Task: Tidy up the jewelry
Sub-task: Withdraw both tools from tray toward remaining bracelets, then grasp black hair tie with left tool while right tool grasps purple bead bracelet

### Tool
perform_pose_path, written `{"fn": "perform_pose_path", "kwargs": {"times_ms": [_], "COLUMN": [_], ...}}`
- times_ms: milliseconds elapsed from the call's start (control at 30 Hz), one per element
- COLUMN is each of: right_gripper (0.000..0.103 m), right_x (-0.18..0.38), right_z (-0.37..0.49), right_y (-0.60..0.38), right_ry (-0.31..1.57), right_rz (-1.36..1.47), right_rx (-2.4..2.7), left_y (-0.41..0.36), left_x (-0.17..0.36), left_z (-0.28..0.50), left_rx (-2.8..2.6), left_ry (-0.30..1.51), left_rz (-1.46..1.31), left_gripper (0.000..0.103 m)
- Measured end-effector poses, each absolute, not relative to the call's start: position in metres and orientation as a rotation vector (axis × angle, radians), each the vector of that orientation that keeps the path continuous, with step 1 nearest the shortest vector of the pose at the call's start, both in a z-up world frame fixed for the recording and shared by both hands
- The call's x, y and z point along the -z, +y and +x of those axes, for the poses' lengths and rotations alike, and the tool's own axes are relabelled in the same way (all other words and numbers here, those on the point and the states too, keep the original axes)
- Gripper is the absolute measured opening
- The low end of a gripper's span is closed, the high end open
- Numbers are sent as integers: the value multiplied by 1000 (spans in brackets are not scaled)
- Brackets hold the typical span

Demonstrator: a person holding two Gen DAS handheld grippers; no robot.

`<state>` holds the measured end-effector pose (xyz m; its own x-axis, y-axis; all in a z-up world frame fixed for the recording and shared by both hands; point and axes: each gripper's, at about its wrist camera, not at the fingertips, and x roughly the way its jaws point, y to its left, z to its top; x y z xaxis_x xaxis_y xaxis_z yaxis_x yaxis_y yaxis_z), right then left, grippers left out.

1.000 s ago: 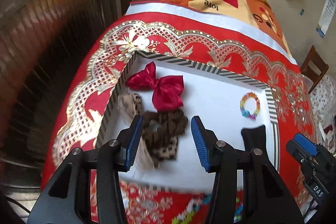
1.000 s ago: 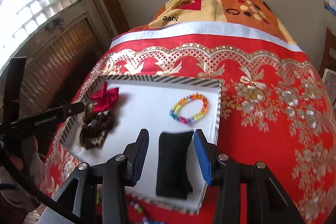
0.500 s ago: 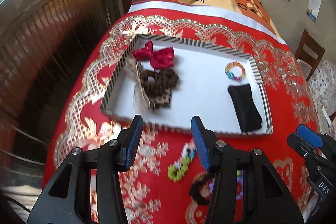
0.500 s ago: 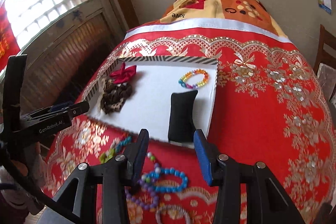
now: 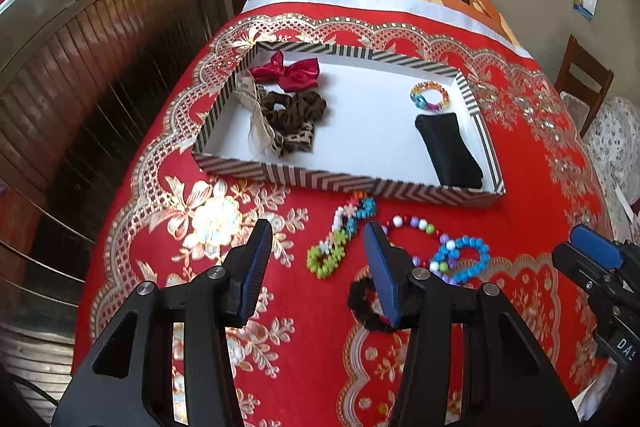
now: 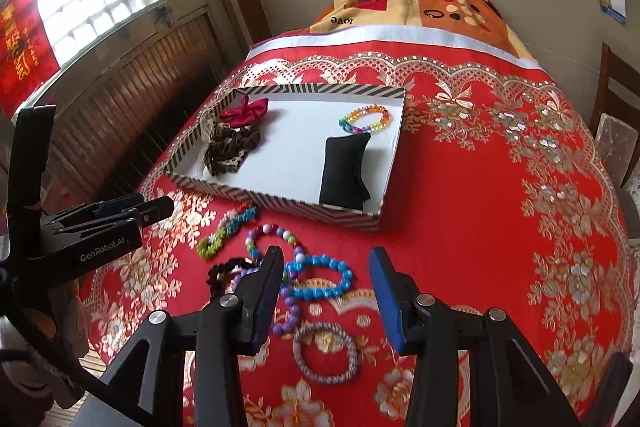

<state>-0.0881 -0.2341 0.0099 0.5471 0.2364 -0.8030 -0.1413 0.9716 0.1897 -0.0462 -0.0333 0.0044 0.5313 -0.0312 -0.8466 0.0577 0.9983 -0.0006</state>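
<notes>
So both grippers are hanging above the near part of the red-and-gold tablecloth [image 5: 172, 131], nothing in either one.

Starting at the left: the left gripper [image 5: 318, 257] has its fingers spread wide apart, empty, over the cloth just in front of the tray's near edge. The striped tray [image 5: 340, 183] sits toward the far-left side of the table. In its far-left corner there's a red bow [image 5: 290, 73], and right in front of it, touching, a leopard-print scrunchie [image 5: 294, 121] with a pale ribbon draped along its left side. Over at the tray's right edge you've got a rainbow bead bracelet [image 5: 430, 97] near the far-right corner and a black pouch [image 5: 448, 149] lying just in front of it, running down to the near-right corner.

Outside the tray, on the cloth by its near edge, is the loose stuff: a green-white-teal flower-bead bracelet [image 5: 340, 237], a black scrunchie [image 6: 224, 269], a mixed-colour bead bracelet [image 6: 272, 233], a blue bead bracelet [image 6: 320, 277] overlapping a purple one [image 6: 290, 311], and closest to the near edge a grey woven bangle [image 6: 326, 353].

The right gripper [image 6: 326, 269] is also wide open and empty, hovering right over that blue bracelet.
</notes>
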Motion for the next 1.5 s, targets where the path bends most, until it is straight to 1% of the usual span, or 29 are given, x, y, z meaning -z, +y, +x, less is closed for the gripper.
{"fn": "perform_pose_path", "kwargs": {"times_ms": [333, 667, 733, 833, 1000, 1100, 1167, 1200, 1233, 1333, 1367, 1400, 1433, 1467, 1500], "right_gripper": [42, 42, 35, 31, 29, 28, 20, 13, 10, 9, 9, 9, 9, 9, 9], "right_x": [10, 38, 42, 52, 70, 78, 84, 84, 85, 84, 82, 80, 75, 70, 65], "right_z": [-104, -97, -93, -85, -76, -73, -72, -73, -73, -74, -75, -75, -76, -77, -77], "right_y": [-243, -229, -219, -205, -193, -188, -186, -187, -189, -199, -201, -205, -208, -211, -213], "right_ry": [1012, 1069, 1071, 1091, 1132, 1148, 1155, 1142, 1145, 1144, 1141, 1134, 1124, 1110, 1098], "right_rz": [107, 117, 99, 73, 38, 7, -7, -14, -7, 25, 32, 40, 52, 68, 77], "right_rx": [-228, -335, -371, -402, -418, -414, -412, -409, -408, -400, -398, -393, -389, -388, -388], "left_y": [-24, -25, -27, -31, -32, -33, -36, -39, -41, -48, -51, -55, -58, -59, -58], "left_x": [11, 54, 58, 65, 77, 78, 79, 79, 79, 79, 80, 80, 81, 82, 82], "left_z": [-60, -60, -57, -52, -45, -43, -40, -38, -36, -33, -33, -32, -32, -32, -32], "left_rx": [69, 150, 157, 169, 176, 182, 189, 194, 199, 215, 229, 239, 258, 266, 275], "left_ry": [1075, 1228, 1237, 1246, 1278, 1266, 1264, 1264, 1263, 1249, 1237, 1228, 1224, 1227, 1230], "left_rz": [-1, -65, -60, -43, -26, -17, -5, -3, -3, 3, 11, 15, 20, 21, 11], "left_gripper": [47, 47, 47, 47, 47, 47, 47, 47, 47, 47, 44, 27, 16, 9, 9]}}
